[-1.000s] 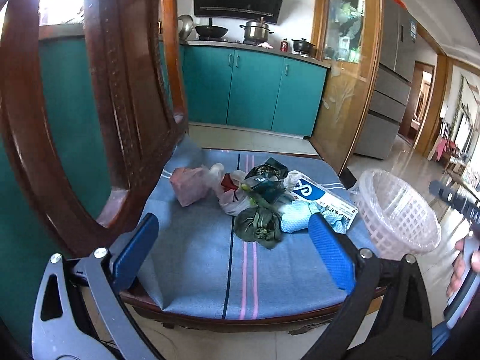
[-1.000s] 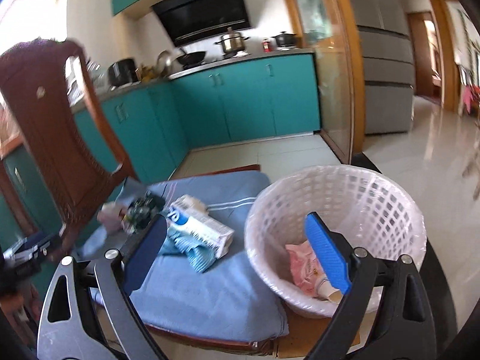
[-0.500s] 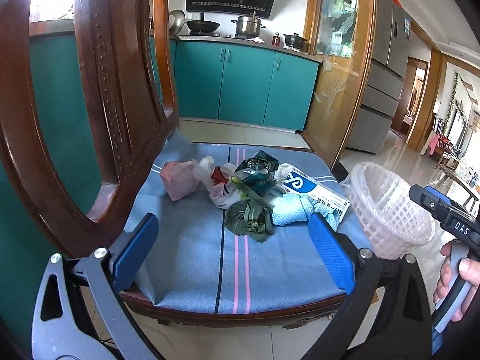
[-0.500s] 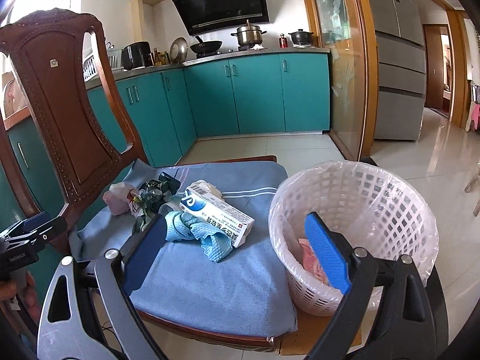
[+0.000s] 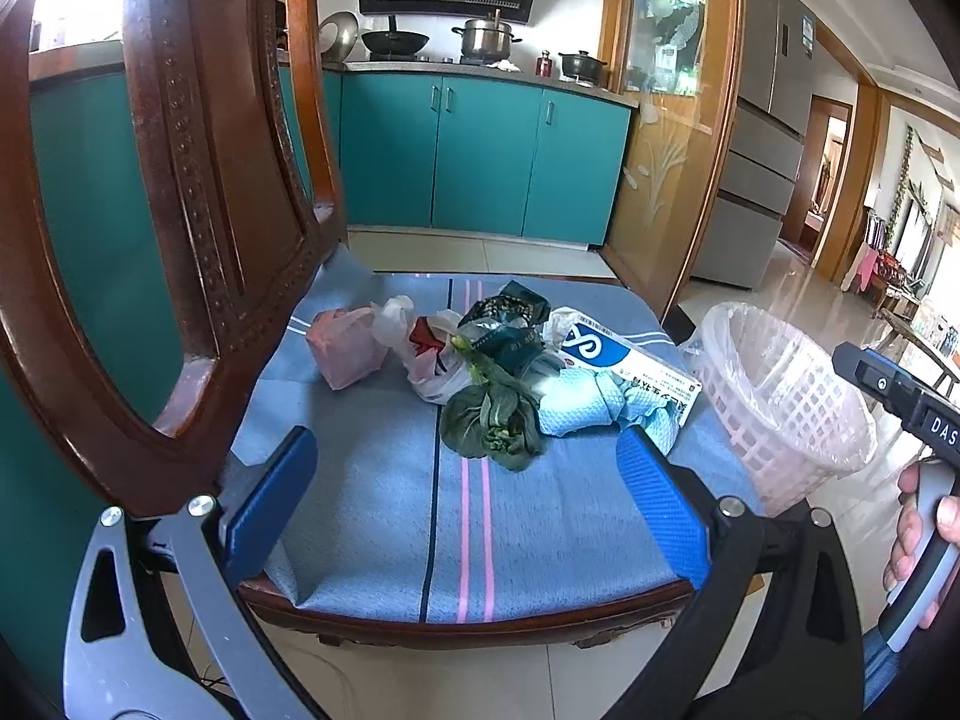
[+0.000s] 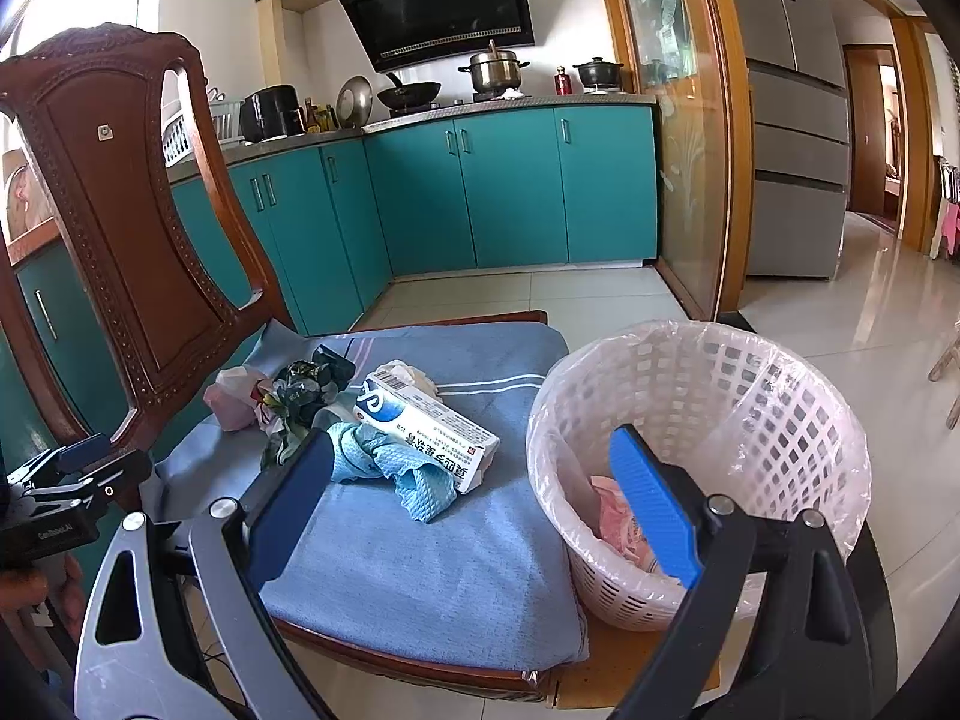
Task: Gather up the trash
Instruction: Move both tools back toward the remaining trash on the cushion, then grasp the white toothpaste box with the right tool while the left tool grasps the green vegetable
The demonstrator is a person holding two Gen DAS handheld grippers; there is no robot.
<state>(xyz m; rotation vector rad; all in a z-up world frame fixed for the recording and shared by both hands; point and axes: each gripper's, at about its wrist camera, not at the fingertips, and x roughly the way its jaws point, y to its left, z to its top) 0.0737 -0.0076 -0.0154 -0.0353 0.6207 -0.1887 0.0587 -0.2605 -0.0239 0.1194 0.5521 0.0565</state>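
Observation:
A heap of trash lies on the chair's blue cushion (image 5: 384, 480): a pink bag (image 5: 345, 348), a white plastic bag (image 5: 429, 363), a dark wrapper (image 5: 504, 318), wilted greens (image 5: 492, 420), a light blue cloth (image 5: 585, 408) and a toothpaste box (image 5: 630, 366). My left gripper (image 5: 465, 504) hangs open in front of the heap, holding nothing. My right gripper (image 6: 471, 504) is open too, between the blue cloth (image 6: 396, 468) and the white basket (image 6: 780, 420). The toothpaste box (image 6: 426, 420) lies just beyond it. Pink trash (image 6: 612, 516) sits inside the basket.
The carved wooden chair back (image 5: 198, 180) rises close on the left. The lined basket (image 5: 780, 396) stands at the seat's right edge. A hand (image 5: 924, 516) holds the right gripper's handle. Teal cabinets (image 6: 510, 180), a glass partition (image 6: 684, 180) and a fridge (image 6: 792, 120) stand behind on tiled floor.
The right gripper has drawn back from over the basket, so the basket now sits to its right. The left gripper has shifted slightly before the heap. Both stay open.

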